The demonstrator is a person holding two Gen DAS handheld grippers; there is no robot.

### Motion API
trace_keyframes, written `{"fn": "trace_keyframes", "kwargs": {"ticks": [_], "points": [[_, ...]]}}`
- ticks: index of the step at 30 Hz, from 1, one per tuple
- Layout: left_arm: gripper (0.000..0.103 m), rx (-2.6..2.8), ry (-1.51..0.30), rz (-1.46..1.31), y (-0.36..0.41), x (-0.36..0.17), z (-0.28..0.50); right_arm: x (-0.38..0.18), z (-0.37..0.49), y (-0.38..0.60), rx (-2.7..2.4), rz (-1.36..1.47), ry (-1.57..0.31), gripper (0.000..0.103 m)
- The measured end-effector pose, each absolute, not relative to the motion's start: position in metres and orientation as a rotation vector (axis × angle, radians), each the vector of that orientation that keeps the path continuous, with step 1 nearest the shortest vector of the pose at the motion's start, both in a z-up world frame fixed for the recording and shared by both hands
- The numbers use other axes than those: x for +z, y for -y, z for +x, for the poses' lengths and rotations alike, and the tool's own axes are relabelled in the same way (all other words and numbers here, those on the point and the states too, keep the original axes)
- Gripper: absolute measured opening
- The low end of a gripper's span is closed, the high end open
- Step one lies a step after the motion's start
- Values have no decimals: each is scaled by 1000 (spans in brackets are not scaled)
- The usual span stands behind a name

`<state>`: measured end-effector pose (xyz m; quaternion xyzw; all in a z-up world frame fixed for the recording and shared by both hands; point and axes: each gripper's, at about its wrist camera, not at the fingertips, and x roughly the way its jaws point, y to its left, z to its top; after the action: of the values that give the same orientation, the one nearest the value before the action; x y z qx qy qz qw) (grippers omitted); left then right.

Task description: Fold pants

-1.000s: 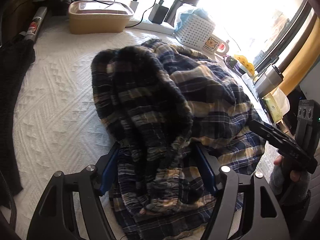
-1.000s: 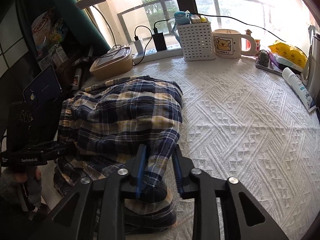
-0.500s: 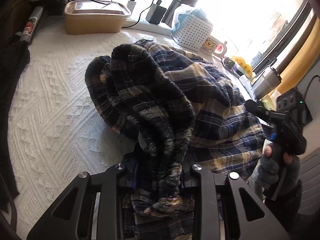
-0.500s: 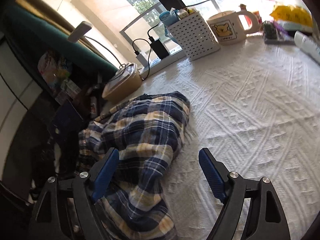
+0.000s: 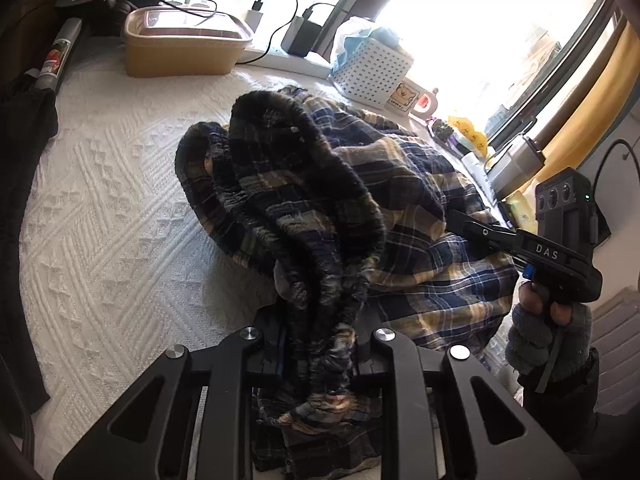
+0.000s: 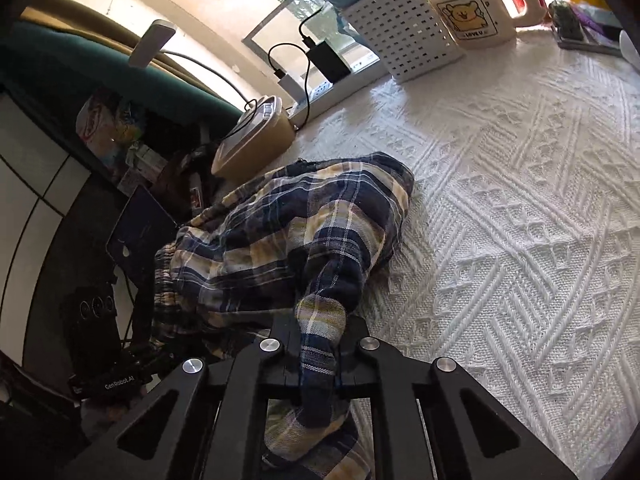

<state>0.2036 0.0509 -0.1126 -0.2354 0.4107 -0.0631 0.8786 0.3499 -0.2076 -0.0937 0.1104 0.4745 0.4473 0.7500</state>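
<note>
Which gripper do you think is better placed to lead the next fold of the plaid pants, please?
Probably the left gripper: it is shut on the bunched waistband of the plaid pants, the bulkier end. The right gripper pinches only a thin strip.

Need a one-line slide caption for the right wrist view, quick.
Right hand-held gripper shut on a fold of the plaid pants, bunched on the white textured cloth.

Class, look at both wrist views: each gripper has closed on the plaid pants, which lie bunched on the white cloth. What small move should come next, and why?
Probably lift and draw the two grippers apart. The left gripper pinches the gathered waistband and the right gripper pinches another fold, yet the pants lie in a crumpled heap on the white cloth. Stretching them flat likely has to precede any fold.
</note>
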Motion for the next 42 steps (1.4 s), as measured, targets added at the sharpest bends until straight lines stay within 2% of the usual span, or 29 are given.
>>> {"fn": "trace_keyframes", "kwargs": {"ticks": [6, 20, 35, 42], "points": [[18, -182, -807, -494, -53, -98, 196, -32, 312, 192, 892, -16, -813, 7], [18, -195, -626, -494, -90, -39, 158, 58, 267, 166, 916, -118, -605, 7], [18, -23, -489, -455, -177, 21, 83, 102, 224, 68, 1085, -138, -496, 7], [18, 72, -492, -425, -225, 31, 58, 98, 215, 11, 1165, -113, -508, 7]]}}
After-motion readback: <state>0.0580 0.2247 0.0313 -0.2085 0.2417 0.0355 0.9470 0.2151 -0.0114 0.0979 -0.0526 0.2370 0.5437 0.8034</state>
